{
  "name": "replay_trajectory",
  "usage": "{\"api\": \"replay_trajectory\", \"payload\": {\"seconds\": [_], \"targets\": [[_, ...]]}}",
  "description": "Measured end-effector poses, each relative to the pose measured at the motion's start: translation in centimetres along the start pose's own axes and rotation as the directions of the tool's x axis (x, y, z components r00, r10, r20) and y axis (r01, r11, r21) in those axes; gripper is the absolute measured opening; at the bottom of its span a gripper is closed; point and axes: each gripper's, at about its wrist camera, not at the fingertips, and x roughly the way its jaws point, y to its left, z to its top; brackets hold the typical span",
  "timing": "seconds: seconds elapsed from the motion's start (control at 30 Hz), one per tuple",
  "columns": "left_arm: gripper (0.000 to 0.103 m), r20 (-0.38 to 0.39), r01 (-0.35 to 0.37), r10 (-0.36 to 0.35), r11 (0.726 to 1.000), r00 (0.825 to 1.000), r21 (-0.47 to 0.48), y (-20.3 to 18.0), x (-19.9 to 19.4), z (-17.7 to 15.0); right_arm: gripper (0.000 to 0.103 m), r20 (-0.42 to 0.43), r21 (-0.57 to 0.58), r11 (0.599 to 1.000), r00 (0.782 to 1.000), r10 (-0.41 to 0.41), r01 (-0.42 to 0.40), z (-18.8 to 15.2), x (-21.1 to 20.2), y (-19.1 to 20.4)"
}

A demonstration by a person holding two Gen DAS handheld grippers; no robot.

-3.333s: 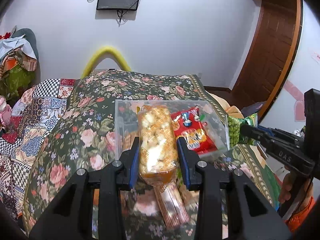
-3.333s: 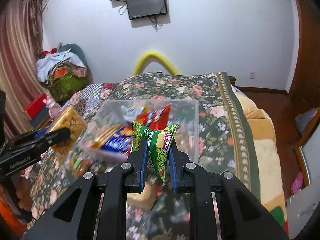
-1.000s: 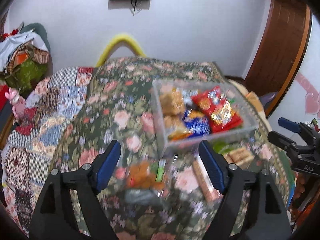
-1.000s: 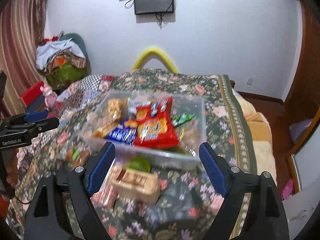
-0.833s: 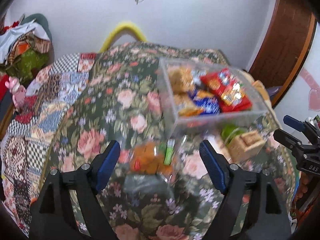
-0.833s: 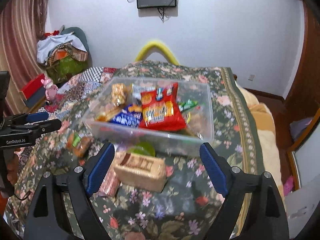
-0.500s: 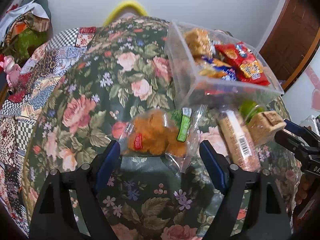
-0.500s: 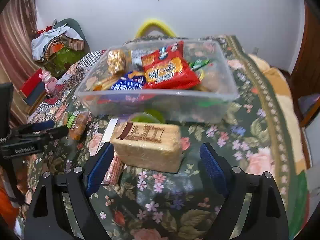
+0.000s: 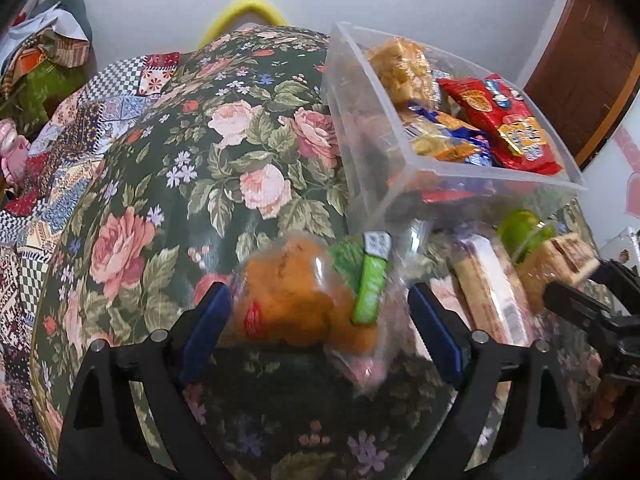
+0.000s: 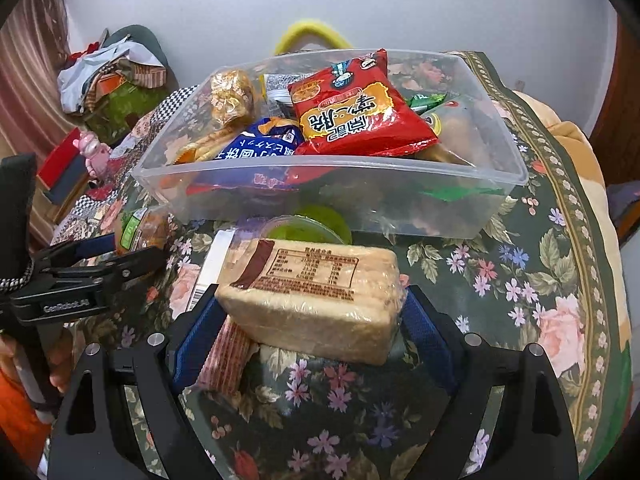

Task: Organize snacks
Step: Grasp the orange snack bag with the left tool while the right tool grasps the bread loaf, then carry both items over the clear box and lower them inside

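- Sitting on a floral bedspread [image 10: 532,280]: a clear plastic bin [image 10: 332,196] holding packed snacks.
- In the bin, right wrist view: a red packet [image 10: 356,116] printed with large yellow-panel characters, upside down to the camera; a blue packet [image 10: 256,146] with white characters; a clear bag of golden puffs [image 10: 232,96]; a green wrapper [image 10: 426,100] at the far side.
- Left gripper [image 9: 320,316]: jaws wide apart and just been opening, straddling a clear bag of orange buns [image 9: 304,300] on the bedspread just in front of the bin; the pads stand beside the bag, and whether they touch it cannot be told. The bag bears a green label strip with a small code square and a red mark, both unreadable.
- Right gripper [image 10: 308,320]: jaws wide apart around a wrapped tan cracker block [image 10: 316,292], the pads at its two ends; a brown-printed table on top, too small to read.
- A long pinkish wafer pack [image 10: 224,356] with a barcode lies beside the block, partly under it.
- A green round lid [image 10: 308,226] shows between the block and the bin.
- Only the right wrist view shows "GenRobot.AI" on the left gripper's side, and a hand [image 10: 60,364] below it.
- Only the left wrist view shows a brown wooden door [image 9: 588,68].
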Motion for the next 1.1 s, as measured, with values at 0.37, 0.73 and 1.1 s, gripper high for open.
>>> {"api": "replay_trajectory", "payload": {"seconds": [0.37,0.73,1.1], "targets": [[0.072,0.015,0.029,-0.029,1.0,0.999,-0.011,0.8,-0.6,-0.4,0.079,0.034,0.012,1.0,0.999,-0.003,0.003,-0.1,-0.6,-0.2],[0.052,0.05,0.031,-0.033,0.999,0.998,0.04,-0.6,-4.0,-1.3,0.077,0.061,0.053,0.999,0.998,-0.008,0.004,-0.4,-2.4,-1.5],[0.05,0.116,0.066,-0.067,0.998,0.991,0.014,-0.7,-8.3,-0.8,0.077,0.136,0.066,0.998,0.99,-0.022,0.013,0.2,-5.8,-2.3]]}}
